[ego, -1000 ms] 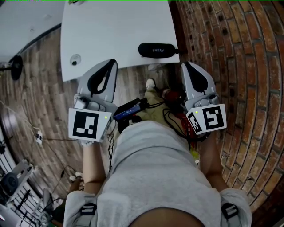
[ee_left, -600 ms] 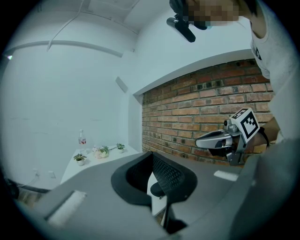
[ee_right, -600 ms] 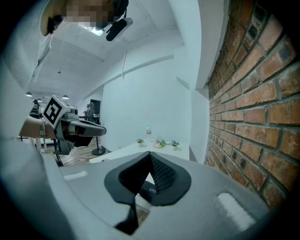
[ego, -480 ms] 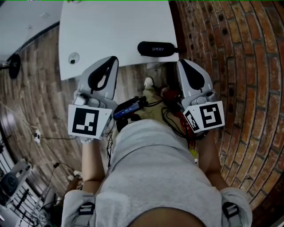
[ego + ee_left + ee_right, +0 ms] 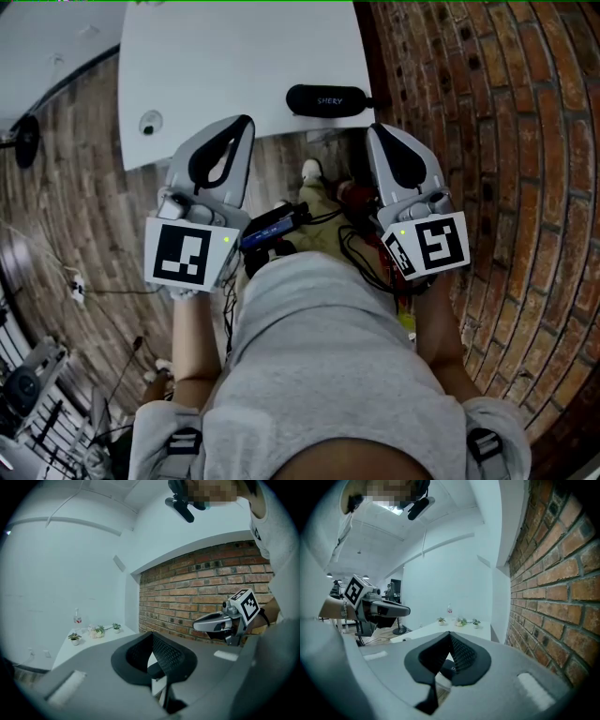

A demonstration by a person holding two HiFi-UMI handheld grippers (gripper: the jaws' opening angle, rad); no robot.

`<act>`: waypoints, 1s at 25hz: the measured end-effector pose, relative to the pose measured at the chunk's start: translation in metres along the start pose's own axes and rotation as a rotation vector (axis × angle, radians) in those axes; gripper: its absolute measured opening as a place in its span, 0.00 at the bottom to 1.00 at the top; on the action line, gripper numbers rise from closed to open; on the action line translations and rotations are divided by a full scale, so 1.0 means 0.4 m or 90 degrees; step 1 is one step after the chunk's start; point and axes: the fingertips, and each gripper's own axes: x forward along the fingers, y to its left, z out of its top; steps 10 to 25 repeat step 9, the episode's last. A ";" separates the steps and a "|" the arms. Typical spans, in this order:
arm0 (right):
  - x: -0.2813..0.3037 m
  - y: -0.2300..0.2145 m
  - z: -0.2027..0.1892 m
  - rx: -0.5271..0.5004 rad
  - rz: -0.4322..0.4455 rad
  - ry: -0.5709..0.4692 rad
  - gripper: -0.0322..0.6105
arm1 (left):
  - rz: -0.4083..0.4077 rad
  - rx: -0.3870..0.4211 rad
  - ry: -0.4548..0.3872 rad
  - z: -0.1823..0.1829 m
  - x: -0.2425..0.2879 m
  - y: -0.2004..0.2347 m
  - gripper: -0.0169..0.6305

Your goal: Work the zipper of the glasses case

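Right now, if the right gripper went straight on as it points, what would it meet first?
Probably the glasses case, lying on the table; it shows just beyond the shut right gripper, though depth is unclear.

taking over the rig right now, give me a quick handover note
Left gripper: shut, empty, held at the near edge of the white table.
Right gripper: shut, empty, just short of the glasses case.
Glasses case: lies on the table by its near edge; neither gripper touches it.
Done: no zipper work visible; zipper state too small to tell.
Left: reach the case, steady it, work the zipper.
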 end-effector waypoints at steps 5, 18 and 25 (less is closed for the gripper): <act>0.002 -0.007 -0.006 0.005 -0.009 0.002 0.05 | -0.006 -0.002 -0.004 0.001 0.008 -0.005 0.05; 0.004 -0.017 -0.006 0.008 -0.013 0.000 0.05 | -0.007 -0.003 -0.004 0.000 0.018 -0.008 0.05; 0.004 -0.017 -0.006 0.008 -0.013 0.000 0.05 | -0.007 -0.003 -0.004 0.000 0.018 -0.008 0.05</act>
